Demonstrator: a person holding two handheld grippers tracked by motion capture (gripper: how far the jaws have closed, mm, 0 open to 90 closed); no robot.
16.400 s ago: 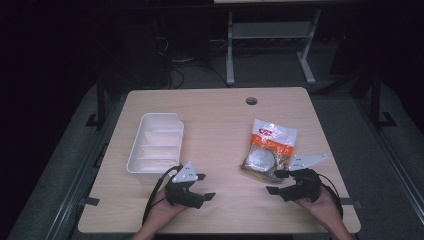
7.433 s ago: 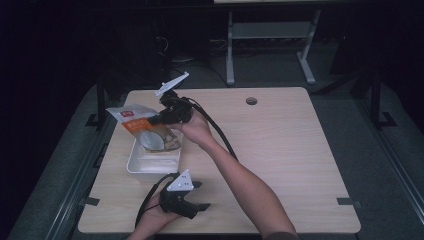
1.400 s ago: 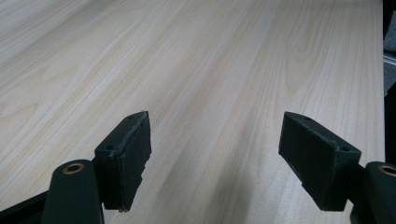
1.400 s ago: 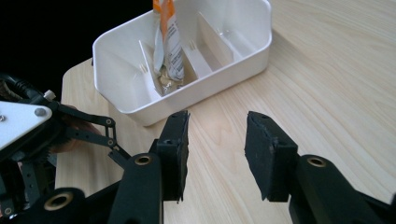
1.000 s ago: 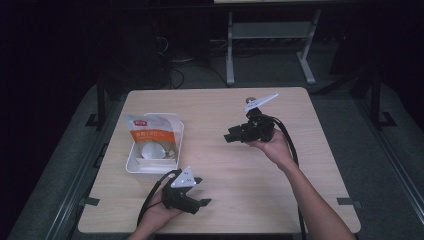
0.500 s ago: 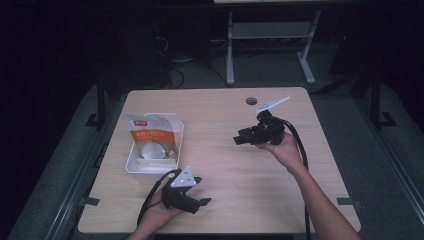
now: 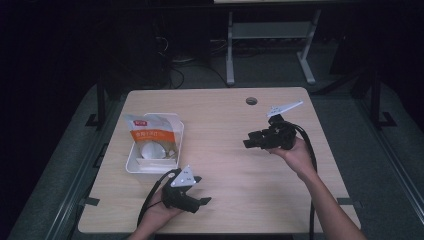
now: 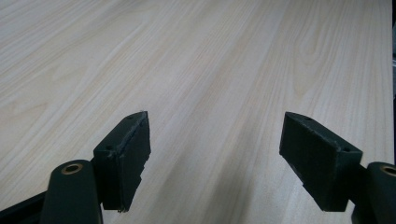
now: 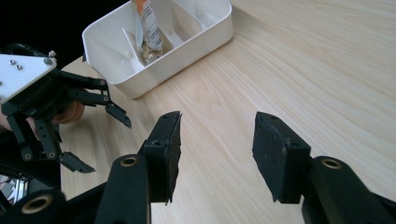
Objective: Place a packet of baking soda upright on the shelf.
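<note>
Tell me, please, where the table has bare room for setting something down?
Bare wood spans the table between the white tray and the right gripper, plus the near right corner. It is crowded near left, around the tray's snack bag and left gripper.

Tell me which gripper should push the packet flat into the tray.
Left, probably. The left gripper sits open on the table just below the tray, where the packet leans out over the far rim. The right gripper, also open, is held mid-table, farther away.
</note>
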